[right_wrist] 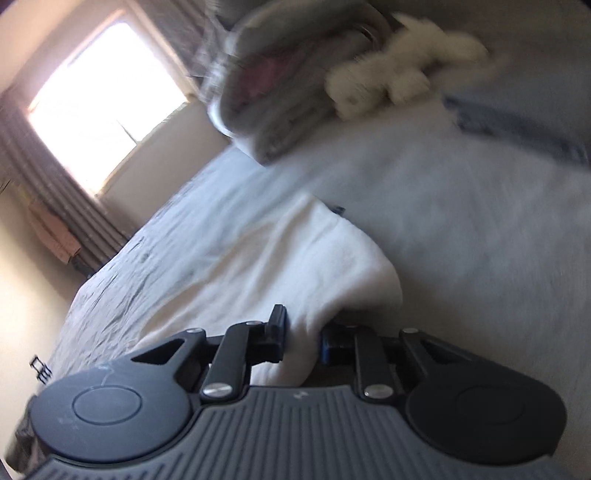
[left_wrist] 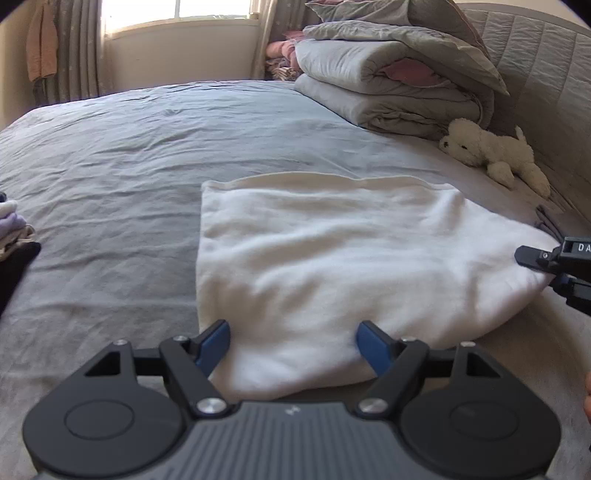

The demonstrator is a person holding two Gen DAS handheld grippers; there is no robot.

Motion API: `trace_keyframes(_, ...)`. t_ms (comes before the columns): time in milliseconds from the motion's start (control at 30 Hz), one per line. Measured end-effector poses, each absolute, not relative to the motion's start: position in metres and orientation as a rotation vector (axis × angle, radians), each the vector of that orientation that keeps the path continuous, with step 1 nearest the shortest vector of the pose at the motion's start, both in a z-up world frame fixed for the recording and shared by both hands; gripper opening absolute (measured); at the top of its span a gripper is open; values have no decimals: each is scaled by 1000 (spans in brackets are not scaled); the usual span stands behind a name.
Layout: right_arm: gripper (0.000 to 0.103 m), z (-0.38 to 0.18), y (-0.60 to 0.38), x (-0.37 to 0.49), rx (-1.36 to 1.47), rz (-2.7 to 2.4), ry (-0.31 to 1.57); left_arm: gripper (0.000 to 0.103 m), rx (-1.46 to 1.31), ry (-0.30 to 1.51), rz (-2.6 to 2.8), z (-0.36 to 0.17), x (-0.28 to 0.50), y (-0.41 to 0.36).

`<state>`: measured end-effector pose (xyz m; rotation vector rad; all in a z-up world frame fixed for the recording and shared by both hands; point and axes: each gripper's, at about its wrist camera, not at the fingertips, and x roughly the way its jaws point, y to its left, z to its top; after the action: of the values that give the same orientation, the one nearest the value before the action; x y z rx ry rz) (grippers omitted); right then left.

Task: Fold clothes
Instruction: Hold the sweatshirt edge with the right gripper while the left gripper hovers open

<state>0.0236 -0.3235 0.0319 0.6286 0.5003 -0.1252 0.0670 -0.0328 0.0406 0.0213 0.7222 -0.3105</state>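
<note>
Bed point(left_wrist: 110, 155), grey-blue sheet, creased. White garment point(left_wrist: 332, 258) lay folded flat on the near half of the bed, right of centre in the left view, roughly square, left edge straight, near edge rounded and bulging.

Left gripper point(left_wrist: 293, 345) sat low at the garment's near edge. Jaws spread wide, blue pads point(left_wrist: 214, 343) on either side of the bulge; cloth lay between them but was not pinched. Nothing held.

Right gripper point(right_wrist: 301, 334) came in at the garment's right corner, seen in the left view at the far right edge point(left_wrist: 543, 258). Its camera was tilted hard and the far field smeared. Jaws narrowed around a hanging fold of the white cloth point(right_wrist: 258, 266), fingers close on both sides of it; it appeared gripped, and the corner was lifted off the sheet there.

Behind the garment: folded grey duvets point(left_wrist: 388, 85) stacked near the headboard point(left_wrist: 535, 74), pillow on top. White plush toy point(left_wrist: 491, 151) lay beside the stack, well apart from the garment. Window point(left_wrist: 177, 14) with curtains beyond the bed. Small pile of clothes point(left_wrist: 13, 225) at the left edge of the bed, partly out of frame.
</note>
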Motion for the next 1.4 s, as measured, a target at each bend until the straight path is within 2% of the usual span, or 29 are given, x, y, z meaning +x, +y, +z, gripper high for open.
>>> trace_keyframes(100, 22, 30, -320, 27, 578, -144, 530, 73, 17, 719, -307, 42, 67, -32)
trace_keyframes(800, 22, 30, -320, 27, 578, -155, 539, 76, -4, 770, -333, 31, 76, -33)
trace_keyframes(1267, 22, 52, -296, 25, 405, -113, 453, 76, -36, 784, -338, 34, 77, -29)
trace_keyframes(1400, 22, 44, -314, 31, 532, -121, 510, 76, -23, 778, -335, 34, 74, -32)
